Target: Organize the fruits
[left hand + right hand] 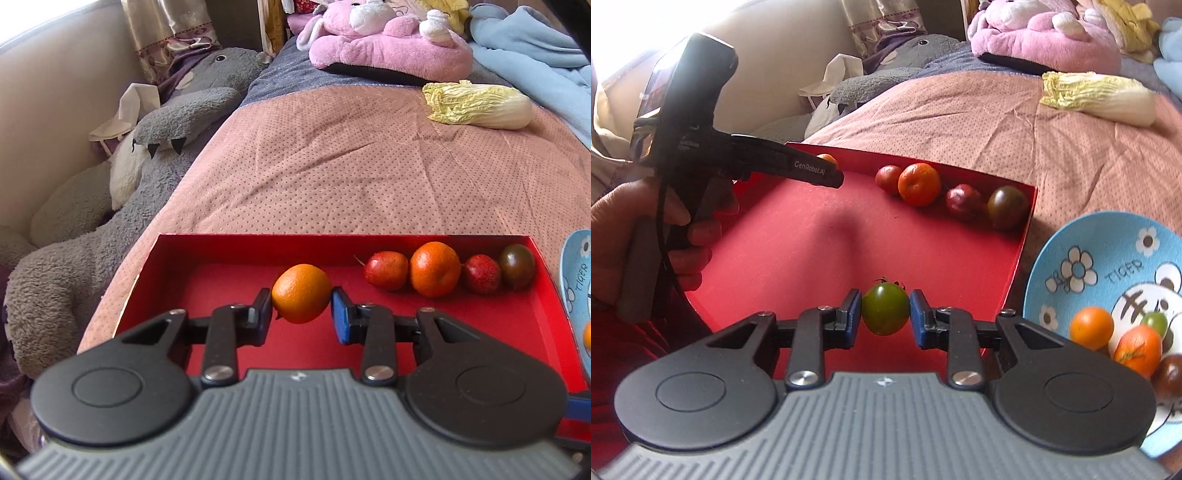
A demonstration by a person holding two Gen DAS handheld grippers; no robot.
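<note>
A red tray point(236, 245) lies on the bed. Along its far wall sit a red fruit point(386, 270), an orange point(435, 268), another red fruit point(481, 274) and a dark tomato point(518, 266). My left gripper point(302, 308) is shut on an orange point(301, 292), held above the tray floor. My right gripper point(885, 314) is shut on a green tomato point(885, 308) over the near part of the tray point(1015, 254). The left gripper point(827, 173) also shows in the right wrist view, its orange point(827, 158) mostly hidden. A blue plate point(1108, 251) at the right holds several fruits.
A napa cabbage point(480, 105) lies on the pink bedspread point(332, 166) beyond the tray. A grey plush point(110, 192) lies along the bed's left side. A pink plush point(388, 40) and a blue blanket point(535, 48) sit at the far end.
</note>
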